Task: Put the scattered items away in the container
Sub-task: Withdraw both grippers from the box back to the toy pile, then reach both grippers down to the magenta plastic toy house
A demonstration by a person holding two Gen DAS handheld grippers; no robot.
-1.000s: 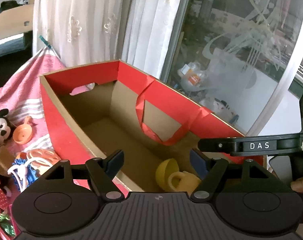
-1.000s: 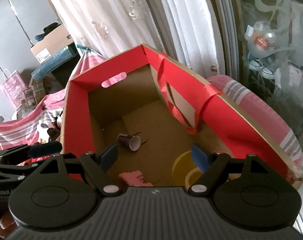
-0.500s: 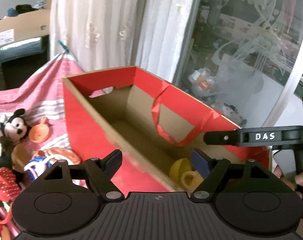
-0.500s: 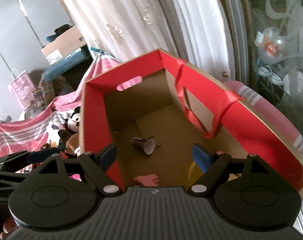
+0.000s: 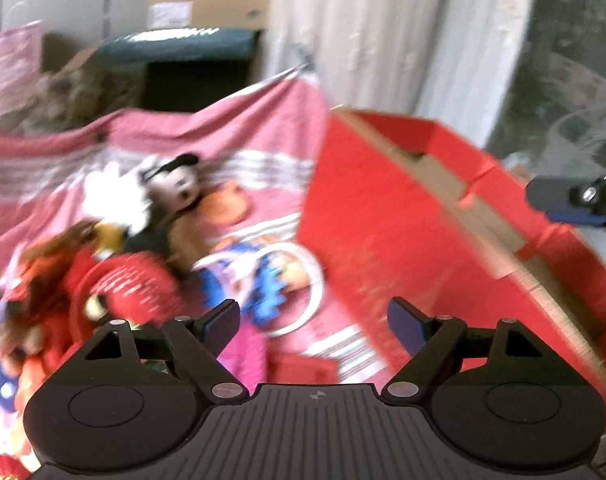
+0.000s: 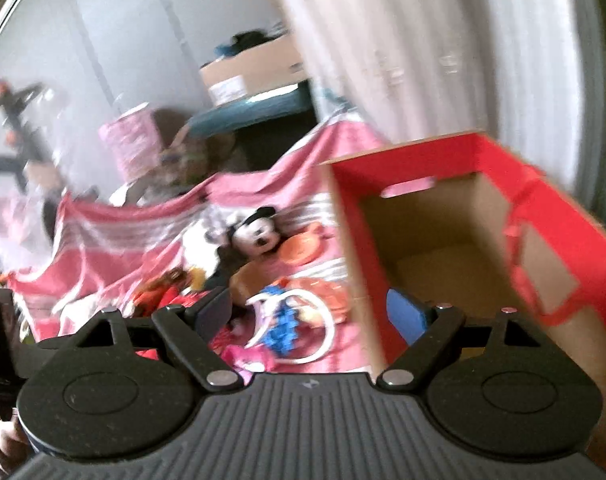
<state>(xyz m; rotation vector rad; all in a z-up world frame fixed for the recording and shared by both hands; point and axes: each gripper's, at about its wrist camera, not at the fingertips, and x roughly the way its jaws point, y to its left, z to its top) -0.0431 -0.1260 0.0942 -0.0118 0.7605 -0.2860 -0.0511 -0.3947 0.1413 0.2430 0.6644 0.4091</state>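
Observation:
The red cardboard box (image 5: 383,232) stands on the right, its brown inside open in the right wrist view (image 6: 443,240). Scattered toys lie left of it on the pink striped cloth: a Mickey plush (image 5: 175,188) (image 6: 259,232), an orange cup (image 5: 227,204) (image 6: 303,248), a white ring over a blue toy (image 5: 287,284) (image 6: 299,320), and red plush items (image 5: 115,284). My left gripper (image 5: 315,322) is open and empty above the toys by the box's outer wall. My right gripper (image 6: 313,308) is open and empty, straddling the box's left wall.
A pink striped cloth (image 5: 223,128) covers the surface. A brown carton (image 5: 207,4) on a dark cabinet (image 5: 191,68) stands behind, a white curtain (image 5: 383,40) and window at right. A pink bag (image 6: 135,144) sits at back left.
Both grippers have swung left, away from over the box toward the toy pile. Both views are motion-blurred. The yellow toy and dark cup inside the box are out of view.

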